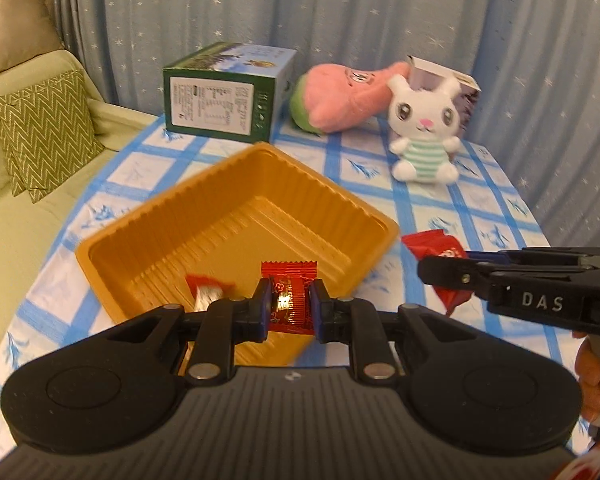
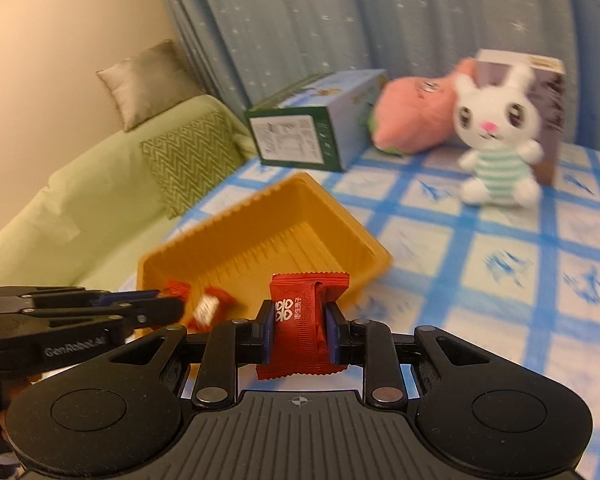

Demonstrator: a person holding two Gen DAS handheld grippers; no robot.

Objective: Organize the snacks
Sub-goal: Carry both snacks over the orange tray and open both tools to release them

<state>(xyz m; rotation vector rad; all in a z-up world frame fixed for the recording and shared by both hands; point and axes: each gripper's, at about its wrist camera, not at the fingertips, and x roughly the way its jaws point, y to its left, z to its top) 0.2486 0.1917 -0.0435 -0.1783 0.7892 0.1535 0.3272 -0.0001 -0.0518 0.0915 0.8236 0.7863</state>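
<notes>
Your left hand-held gripper (image 1: 288, 309) is pinching a red candy packet (image 1: 290, 300) w/ gold print, held over the near edge of the orange plastic tray (image 1: 236, 216). One more red candy (image 1: 208, 290) lies inside the tray, near that edge. Your right hand-held gripper (image 2: 298, 326) is clamped on another red wrapped candy (image 2: 306, 324) w/ white characters, just beside the tray's near right corner, above the blue-checked worktop (image 2: 500, 272). Behind the tray: green-and-blue carton (image 1: 224, 94) on its side, pink plush (image 1: 340, 96), white bunny plush (image 1: 424, 128) leaning on a small box (image 1: 460, 92). Green sofa (image 1: 28, 184) w/ cushions at left.
</notes>
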